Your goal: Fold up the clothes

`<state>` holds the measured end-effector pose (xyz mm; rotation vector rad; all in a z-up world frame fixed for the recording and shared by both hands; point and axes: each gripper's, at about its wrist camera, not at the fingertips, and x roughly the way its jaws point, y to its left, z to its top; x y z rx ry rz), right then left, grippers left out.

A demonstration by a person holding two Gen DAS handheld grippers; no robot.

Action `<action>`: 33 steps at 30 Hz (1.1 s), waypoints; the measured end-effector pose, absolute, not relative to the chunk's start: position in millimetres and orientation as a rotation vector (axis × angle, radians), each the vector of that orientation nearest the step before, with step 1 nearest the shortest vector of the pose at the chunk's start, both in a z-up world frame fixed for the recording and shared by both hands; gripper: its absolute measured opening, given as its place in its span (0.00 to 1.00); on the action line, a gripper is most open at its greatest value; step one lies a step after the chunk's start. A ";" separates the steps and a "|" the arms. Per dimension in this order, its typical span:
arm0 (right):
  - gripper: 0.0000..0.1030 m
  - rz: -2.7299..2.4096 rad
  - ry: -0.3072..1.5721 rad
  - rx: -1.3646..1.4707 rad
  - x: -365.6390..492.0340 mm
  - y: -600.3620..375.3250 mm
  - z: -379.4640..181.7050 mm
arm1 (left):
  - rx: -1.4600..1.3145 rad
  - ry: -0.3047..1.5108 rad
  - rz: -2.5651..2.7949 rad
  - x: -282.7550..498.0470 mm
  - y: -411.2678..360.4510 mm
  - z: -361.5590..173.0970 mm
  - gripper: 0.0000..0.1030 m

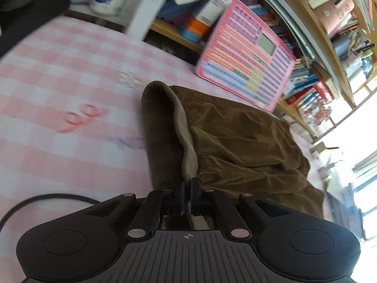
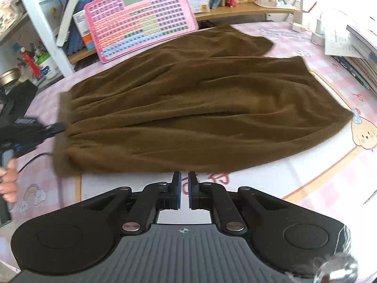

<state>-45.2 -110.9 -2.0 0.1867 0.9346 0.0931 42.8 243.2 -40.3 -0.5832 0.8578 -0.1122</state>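
The left wrist camera sits low at the brown skirt's point(image 1: 235, 141) waistband, looking along it. The right wrist camera views its whole spread from the near edge. Both share the pink keyboard toy point(image 2: 139, 16).

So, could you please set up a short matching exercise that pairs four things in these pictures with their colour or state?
Things:
1. left tool
2. right tool
3. skirt
4. toy keyboard

States:
A. pink, leaning on the shelf
B. brown, spread on the table
C. nearly closed, holding nothing
D. clamped on the waistband

Pairs: 1-D, 2-C, 3-B, 4-A
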 end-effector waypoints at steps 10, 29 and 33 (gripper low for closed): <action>0.05 0.173 0.958 0.171 -22.7 -140.0 -10.3 | -0.544 0.781 0.095 11.2 244.8 -25.4 0.10; 0.25 0.278 0.935 0.092 24.7 -304.8 -24.3 | -0.599 0.650 0.551 -155.1 141.1 10.1 0.11; 0.33 0.271 0.927 0.094 29.8 -329.8 -25.5 | -0.605 0.678 0.600 -179.1 122.5 6.5 0.11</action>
